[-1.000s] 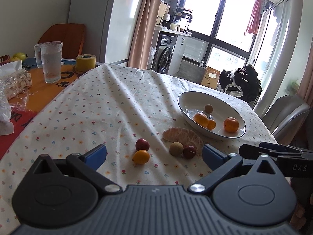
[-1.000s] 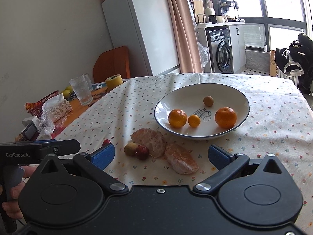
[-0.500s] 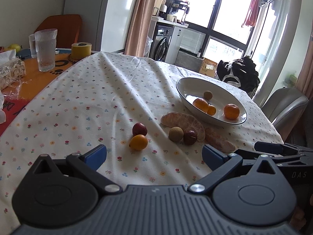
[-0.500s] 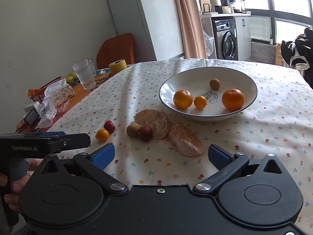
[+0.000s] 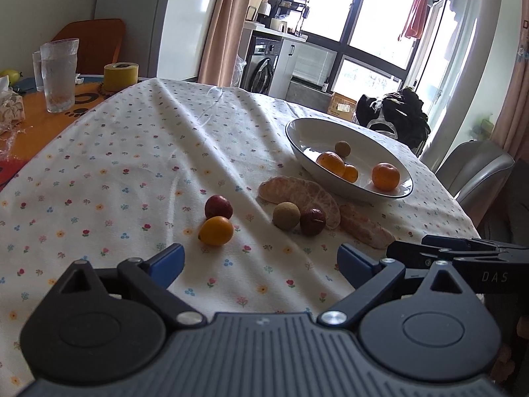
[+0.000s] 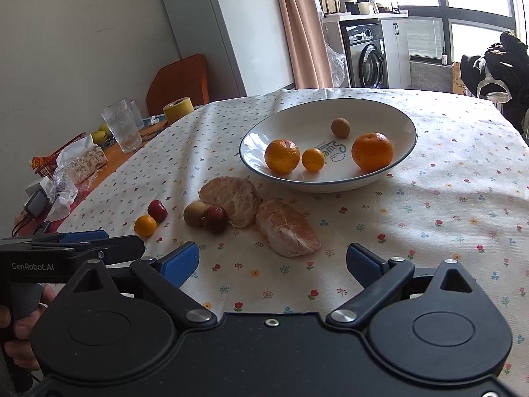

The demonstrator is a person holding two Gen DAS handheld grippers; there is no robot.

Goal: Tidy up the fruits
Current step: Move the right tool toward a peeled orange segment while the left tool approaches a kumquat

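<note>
A cloth-covered surface (image 6: 429,218) carries a white bowl (image 6: 380,112) holding two mandarins, a kumquat and a longan. Just beside it lie two peeled orange halves (image 6: 287,228), touching a second longan (image 6: 195,213) and a red fruit (image 6: 215,219) — another kumquat (image 6: 144,225) sits apart. Left tongs (image 5: 259,259) and right tongs (image 6: 271,259) hover released, empty.

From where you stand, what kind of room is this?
Most likely a home dining area opening onto a kitchen or laundry corner. A table under a flowered tablecloth holds a white bowl of fruit, a washing machine stands by the window, and drinking glasses sit at the table's far end.
</note>
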